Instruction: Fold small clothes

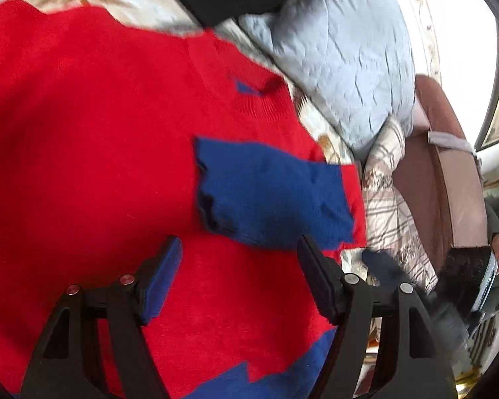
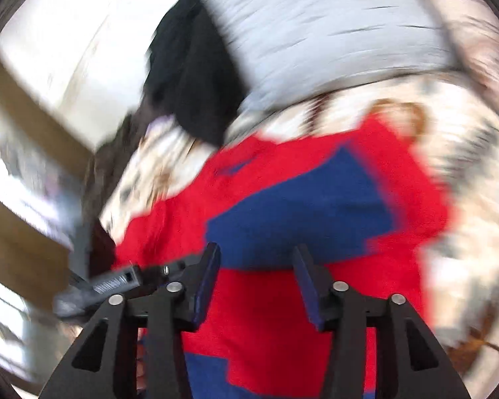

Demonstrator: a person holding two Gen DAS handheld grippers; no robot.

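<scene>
**Both grippers spread over red-and-blue sweater**

Left gripper (image 1: 239, 249), lower centre of its view: fingers wide apart, holding nothing, poised above the red sweater (image 1: 89, 139). Blue sleeve (image 1: 269, 196) folded across the red body, just beyond the fingertips. Right gripper (image 2: 256, 256): likewise parted and empty, low in a blurred frame over the same sweater. Spread on a leaf-patterned bed cover (image 1: 392, 206). Pale blue quilt (image 1: 342, 53) and a black garment (image 2: 196, 79) toward the top.

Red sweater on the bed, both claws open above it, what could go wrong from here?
1. The blue sleeve lies rumpled across the red sweater; it may bunch when gripped.
2. The right view is motion-blurred, so the right claw might miss.
3. The left claw could pinch the bedsheet.
</scene>
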